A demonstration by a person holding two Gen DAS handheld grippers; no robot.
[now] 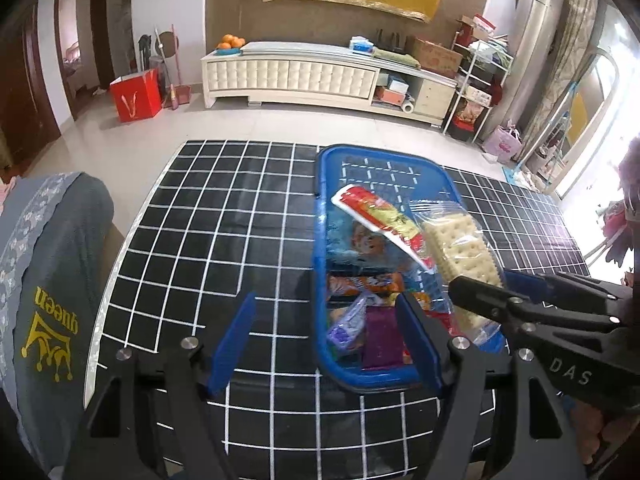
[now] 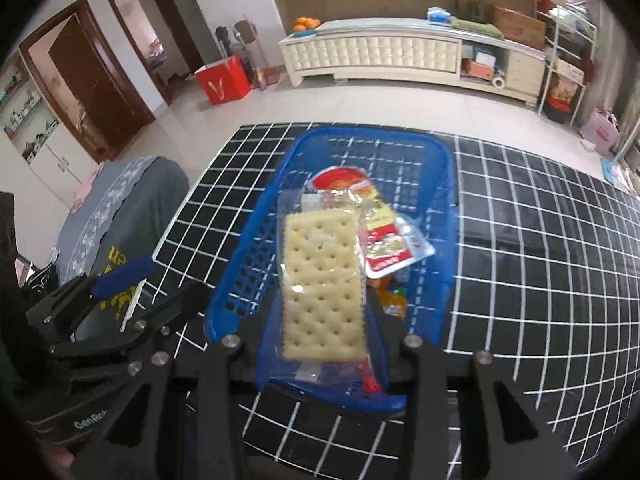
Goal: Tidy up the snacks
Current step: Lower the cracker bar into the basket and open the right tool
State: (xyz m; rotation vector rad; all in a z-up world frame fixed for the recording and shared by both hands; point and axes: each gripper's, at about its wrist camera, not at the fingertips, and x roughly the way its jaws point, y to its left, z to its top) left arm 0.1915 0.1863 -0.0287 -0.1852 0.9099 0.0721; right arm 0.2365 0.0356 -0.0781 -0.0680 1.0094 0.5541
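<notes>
A blue plastic basket point(image 1: 332, 160) point(image 2: 448, 168) stands on the black grid tablecloth and holds several snack packets, among them a red and white packet point(image 1: 380, 216) point(image 2: 384, 240). My right gripper point(image 2: 324, 320) point(image 1: 480, 300) is shut on a clear packet of crackers point(image 2: 320, 276) point(image 1: 460, 244) and holds it over the near end of the basket. My left gripper point(image 1: 324, 340) is open and empty, its blue pads point(image 1: 234, 340) straddling the basket's near left rim; it shows at the left of the right wrist view point(image 2: 124, 280).
A chair back with a grey "queen" cover point(image 1: 52, 280) point(image 2: 132, 208) stands at the table's left edge. The black grid tablecloth point(image 1: 200, 220) point(image 2: 540, 240) covers the table. A cream TV cabinet point(image 1: 320, 76), a red box point(image 1: 136, 96) and shelves point(image 1: 476, 92) stand across the floor.
</notes>
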